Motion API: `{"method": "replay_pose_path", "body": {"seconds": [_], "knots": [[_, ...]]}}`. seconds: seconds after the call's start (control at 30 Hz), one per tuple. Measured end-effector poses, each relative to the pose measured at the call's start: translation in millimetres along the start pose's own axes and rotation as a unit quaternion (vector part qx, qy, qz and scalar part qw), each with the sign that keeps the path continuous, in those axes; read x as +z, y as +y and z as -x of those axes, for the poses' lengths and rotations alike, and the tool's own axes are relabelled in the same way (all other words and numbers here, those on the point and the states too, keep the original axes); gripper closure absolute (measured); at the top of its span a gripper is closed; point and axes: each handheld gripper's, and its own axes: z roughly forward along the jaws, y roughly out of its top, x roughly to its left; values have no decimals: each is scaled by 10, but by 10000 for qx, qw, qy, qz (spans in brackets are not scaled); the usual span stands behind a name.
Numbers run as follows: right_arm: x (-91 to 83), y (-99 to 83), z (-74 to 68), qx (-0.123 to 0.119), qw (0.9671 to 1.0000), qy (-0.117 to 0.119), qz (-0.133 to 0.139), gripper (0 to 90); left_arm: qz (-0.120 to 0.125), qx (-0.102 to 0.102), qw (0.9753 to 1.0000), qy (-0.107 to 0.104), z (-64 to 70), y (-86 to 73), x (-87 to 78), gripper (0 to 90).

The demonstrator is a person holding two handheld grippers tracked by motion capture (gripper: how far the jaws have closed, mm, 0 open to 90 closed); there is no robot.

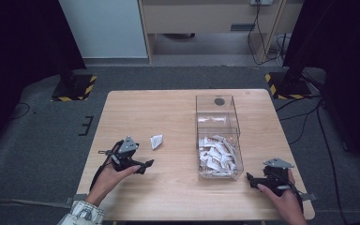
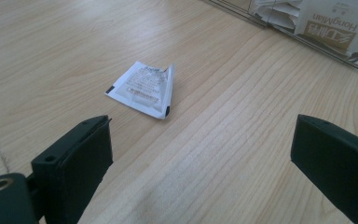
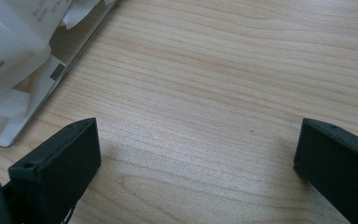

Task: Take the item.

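A light wooden square table (image 1: pixel 168 112) stands on grey carpet (image 1: pixel 37 140). Far behind it are a pale wall panel (image 1: pixel 105 28) and a wooden desk frame (image 1: pixel 206 18). Black stand bases with yellow-striped edges (image 1: pixel 72 87) sit at far left and far right.

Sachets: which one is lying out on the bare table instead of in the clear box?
The single white sachet on the wood just ahead of the open left gripper. All the others are heaped inside the clear box, further right, nearer the right gripper.

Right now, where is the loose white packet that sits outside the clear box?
In the high view the loose packet lies on the table's left half, just ahead of the open left gripper and left of the clear box.
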Motion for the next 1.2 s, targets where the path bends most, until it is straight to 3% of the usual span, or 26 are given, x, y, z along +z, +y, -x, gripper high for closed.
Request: {"method": "replay_pose_path", "body": {"seconds": [0.4,0.63,0.97,1.2], "knots": [[0,0,0,1,10000,0,0,8,-292,-118,9995,20,-67,-289,-98,44],[0,0,0,0,10000,-1,-1,8,-435,-271,9985,198,-173,-452,-143,45],[0,0,0,0,10000,0,-1,8,-594,-478,9962,426,-284,-575,-93,32],[0,0,-1,4,10000,-3,1,8,-611,-393,9961,493,-274,-590,-74,10]]}}
